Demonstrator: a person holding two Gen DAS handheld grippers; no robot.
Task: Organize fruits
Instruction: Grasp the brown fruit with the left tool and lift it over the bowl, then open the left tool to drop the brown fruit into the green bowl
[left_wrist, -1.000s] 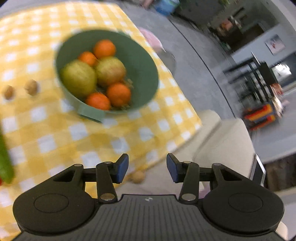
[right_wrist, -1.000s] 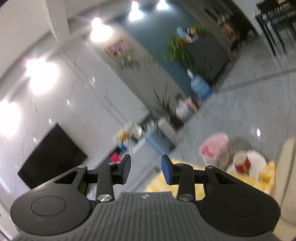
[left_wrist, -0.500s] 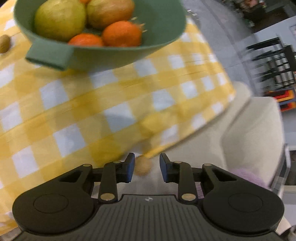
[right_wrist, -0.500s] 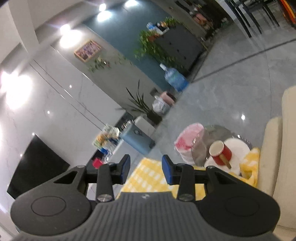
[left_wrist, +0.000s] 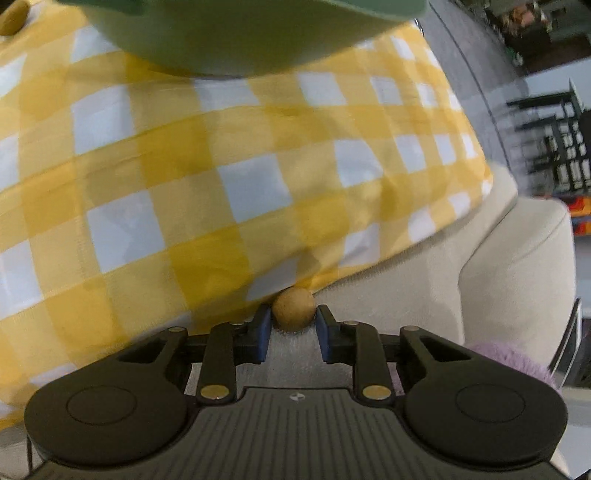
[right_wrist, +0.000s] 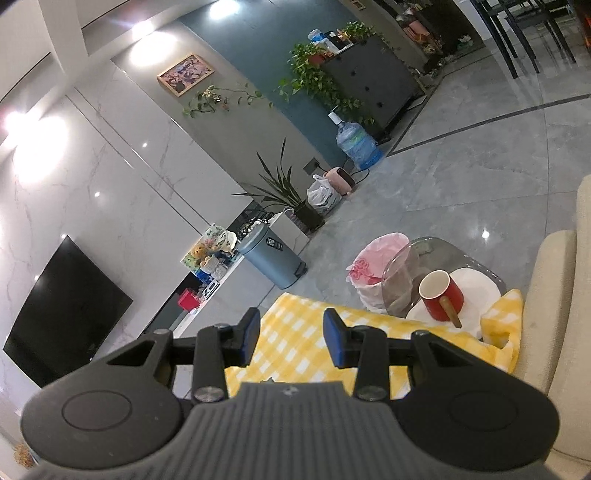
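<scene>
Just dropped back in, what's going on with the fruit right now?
The left gripper has closed its jaws on a small round tan fruit lying just off the edge of the yellow checked cloth, on the cream cushion. The green bowl sits further back on that cloth, and another small tan fruit lies beside it. The right gripper holds nothing: its jaws stand apart, looking out past a red mug toward the room.

the green bowl looms close over the checked cloth, blocking the way ahead; cushion rightward lies bare.
</scene>
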